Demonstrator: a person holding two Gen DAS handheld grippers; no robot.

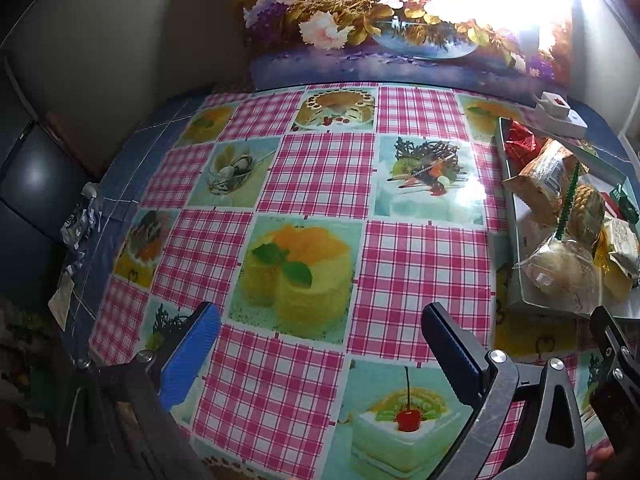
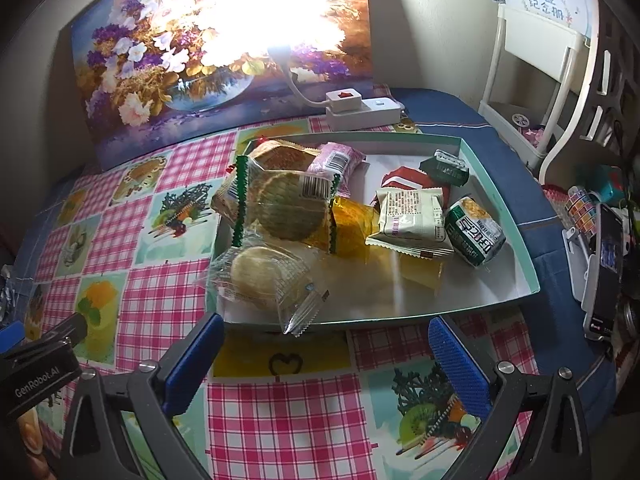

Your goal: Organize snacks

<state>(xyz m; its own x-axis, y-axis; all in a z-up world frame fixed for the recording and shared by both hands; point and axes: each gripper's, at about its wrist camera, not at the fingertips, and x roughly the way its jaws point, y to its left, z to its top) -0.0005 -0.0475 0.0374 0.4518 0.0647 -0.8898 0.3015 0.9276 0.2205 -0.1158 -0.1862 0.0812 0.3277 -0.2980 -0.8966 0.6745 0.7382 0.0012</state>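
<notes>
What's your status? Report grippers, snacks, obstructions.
Left gripper open, empty, over tablecloth. Right gripper open, empty, before box. Snacks piled inside; clear-wrapped cake overhangs near rim.

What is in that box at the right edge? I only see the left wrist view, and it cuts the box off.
Observer: The tray holds wrapped snacks: round crackers in a green-edged wrapper, a pink packet and a green-and-white packet.
Operator: Is anything sticking out of it?
Observer: Yes, a clear-wrapped cake hangs over the near rim.
Operator: Is the other tool holding something?
Observer: No. The right gripper has its fingers wide apart above the tablecloth, just short of the tray.
Operator: What's past the tray?
Observer: A white rack by the wall.
</notes>
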